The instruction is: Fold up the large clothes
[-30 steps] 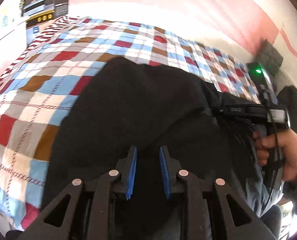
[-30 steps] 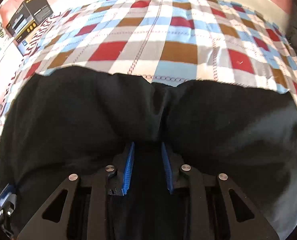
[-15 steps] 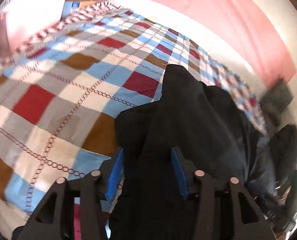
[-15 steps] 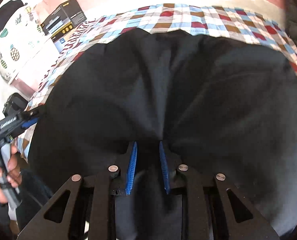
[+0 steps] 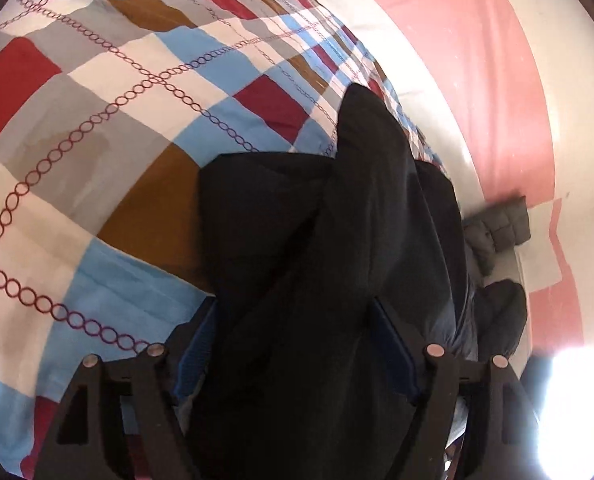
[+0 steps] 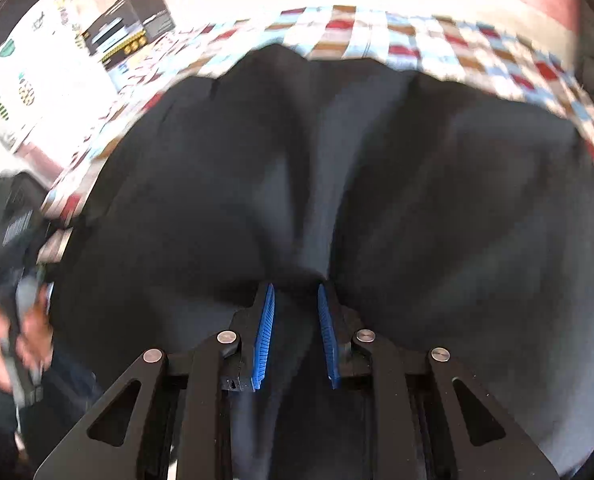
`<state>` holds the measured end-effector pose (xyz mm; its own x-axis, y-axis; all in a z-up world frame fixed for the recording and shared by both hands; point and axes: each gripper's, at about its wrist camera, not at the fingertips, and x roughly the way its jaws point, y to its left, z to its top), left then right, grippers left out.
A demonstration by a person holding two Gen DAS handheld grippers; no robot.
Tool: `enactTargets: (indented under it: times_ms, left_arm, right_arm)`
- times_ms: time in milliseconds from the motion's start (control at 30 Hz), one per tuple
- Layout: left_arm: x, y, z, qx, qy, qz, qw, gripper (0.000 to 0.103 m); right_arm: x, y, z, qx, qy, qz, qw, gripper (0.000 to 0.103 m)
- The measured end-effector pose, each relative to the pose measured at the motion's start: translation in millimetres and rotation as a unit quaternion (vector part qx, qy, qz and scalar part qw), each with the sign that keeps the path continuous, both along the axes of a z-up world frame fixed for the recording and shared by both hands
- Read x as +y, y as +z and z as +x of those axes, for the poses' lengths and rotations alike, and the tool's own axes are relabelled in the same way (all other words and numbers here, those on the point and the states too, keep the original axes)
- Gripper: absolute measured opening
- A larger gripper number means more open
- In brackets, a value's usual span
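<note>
A large black garment (image 5: 337, 240) lies on a checked bedsheet (image 5: 97, 140). In the left wrist view its cloth runs between my left gripper's (image 5: 297, 344) blue pads (image 5: 393, 344), which stand wide apart around it, and stretches away to the right. In the right wrist view the garment (image 6: 417, 184) spreads wide and taut across the frame. My right gripper (image 6: 295, 304) is shut on a pinched fold of it at the near edge. The other hand and gripper show blurred at the left (image 6: 17, 312).
A black box (image 6: 133, 24) and a white patterned bag (image 6: 21, 84) stand at the far left of the bed. Grey padded cushions (image 5: 497, 232) lie by the pink and white wall (image 5: 497, 80) at the right.
My left gripper has opened wider and dropped close to the sheet at the garment's left end. My right gripper has drawn back, still shut, and the garment fills more of its view.
</note>
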<state>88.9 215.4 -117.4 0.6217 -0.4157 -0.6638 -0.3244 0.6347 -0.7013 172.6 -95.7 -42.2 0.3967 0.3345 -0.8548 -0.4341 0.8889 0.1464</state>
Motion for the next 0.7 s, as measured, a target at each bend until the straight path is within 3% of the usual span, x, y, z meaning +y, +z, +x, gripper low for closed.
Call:
enactTargets:
  times_ms: [167, 233, 333, 467, 567, 700]
  left_arm:
    - [0.2, -2.5, 3.7, 0.007, -0.008, -0.011, 0.9999, 0.077]
    - [0.1, -3.4, 2.0, 0.008, -0.017, -0.009, 0.9998, 0.078]
    - [-0.4, -11.5, 6.1, 0.014, -0.028, -0.018, 0.9993, 0.079]
    - [1.8, -18.9, 13.9, 0.019, -0.04, -0.041, 0.9982, 0.079]
    - [-5.7, -14.1, 15.9, 0.018, -0.054, -0.017, 0.9982, 0.066]
    - [-10.6, 14.3, 11.3, 0.0, -0.061, -0.012, 0.9981, 0.032]
  right_arm:
    - [-1.1, -11.9, 73.9, 0.069, -0.066, 0.066, 0.993, 0.022]
    - [-2.1, -13.6, 80.1, 0.078, -0.072, 0.076, 0.991, 0.022]
    - [-6.1, -12.1, 63.1, 0.083, -0.06, 0.077, 0.992, 0.022]
    - [-21.9, -11.7, 6.2, 0.094, -0.027, 0.098, 0.99, 0.022]
    - [-30.5, -12.7, -20.0, 0.081, -0.021, 0.087, 0.993, 0.021]
    - [-37.1, -23.0, -17.3, 0.082, -0.038, 0.084, 0.992, 0.001]
